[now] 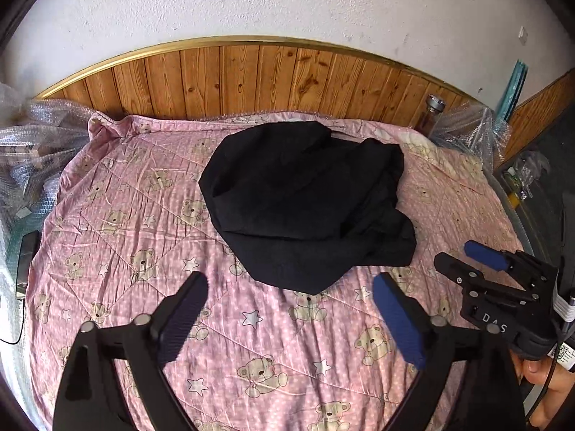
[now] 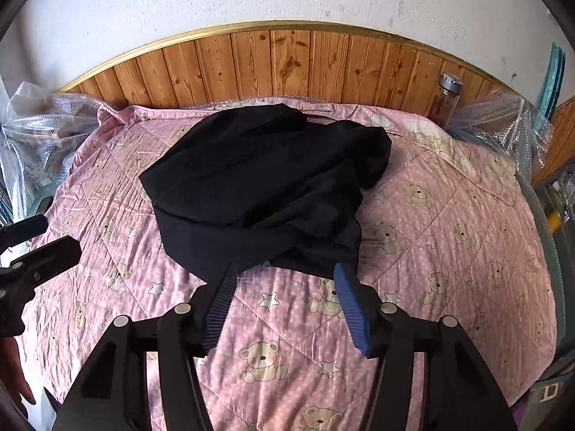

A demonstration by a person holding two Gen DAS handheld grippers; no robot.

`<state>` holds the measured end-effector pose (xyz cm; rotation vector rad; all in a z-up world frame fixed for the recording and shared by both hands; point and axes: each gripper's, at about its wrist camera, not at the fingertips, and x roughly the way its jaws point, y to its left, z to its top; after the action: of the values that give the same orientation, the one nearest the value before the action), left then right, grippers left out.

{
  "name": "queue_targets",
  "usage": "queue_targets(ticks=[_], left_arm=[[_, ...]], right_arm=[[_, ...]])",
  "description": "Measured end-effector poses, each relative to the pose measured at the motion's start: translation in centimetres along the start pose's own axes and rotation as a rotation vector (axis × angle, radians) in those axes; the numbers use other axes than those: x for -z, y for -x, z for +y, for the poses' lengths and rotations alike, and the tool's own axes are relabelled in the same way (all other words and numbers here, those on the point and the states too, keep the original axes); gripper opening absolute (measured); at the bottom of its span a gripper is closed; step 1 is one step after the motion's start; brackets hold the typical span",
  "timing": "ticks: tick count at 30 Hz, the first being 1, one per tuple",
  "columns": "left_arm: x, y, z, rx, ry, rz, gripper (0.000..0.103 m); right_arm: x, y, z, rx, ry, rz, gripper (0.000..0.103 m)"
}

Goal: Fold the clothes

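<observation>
We have yet to start folding; the black garment [image 1: 305, 201] lies crumpled mid-bed on the quilt [image 1: 143, 244]; left tongs [image 1: 291, 319] and right tongs [image 2: 284, 309] hover near it, both spread, empty; next we'd pinch an edge and spread it flat.

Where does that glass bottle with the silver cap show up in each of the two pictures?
Left wrist view: the bottle stands far right, against the wood panelling.
Right wrist view: the bottle is upper right, more fully visible.
Shared landmark: the black garment on the pink quilt.
</observation>
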<state>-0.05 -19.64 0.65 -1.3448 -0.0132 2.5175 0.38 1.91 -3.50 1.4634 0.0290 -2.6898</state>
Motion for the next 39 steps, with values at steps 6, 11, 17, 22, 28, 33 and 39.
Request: queue_targets(ticks=[6,11,17,22,28,33,39], left_arm=[[-1.8,-5.3,1.0,-0.042,0.025,0.054,0.102],[-1.6,-12.3,2.5,-0.08,0.071,0.104,0.102],[-1.9,-19.4,2.6,0.0,0.171,0.183,0.102],[-3.2,-21.6,2.5,-0.05,0.071,0.248,0.101],[-2.7,-16.6,5.1,0.036,0.168,0.206,0.017],[3.9,-9.4,10.5,-0.056,0.258,0.217,0.013],[6.1,-9.7,13.7,0.0,0.447,0.229,0.043]], right_arm=[[-1.2,-5.7,-3.5,-0.054,-0.027,0.122,0.061],[-4.2,-11.5,-6.6,-0.036,-0.041,0.165,0.065],[-5.9,-19.9,-8.6,-0.075,-0.047,0.259,0.065],[-5.9,-20.7,-8.5,-0.175,0.011,0.253,0.007],[-5.1,-9.4,-11.1,-0.287,0.049,0.073,0.002],[1.5,-9.0,-12.1,-0.25,0.116,0.227,0.004],[-4.1,-10.9,-15.5,-0.217,-0.045,0.157,0.059]])
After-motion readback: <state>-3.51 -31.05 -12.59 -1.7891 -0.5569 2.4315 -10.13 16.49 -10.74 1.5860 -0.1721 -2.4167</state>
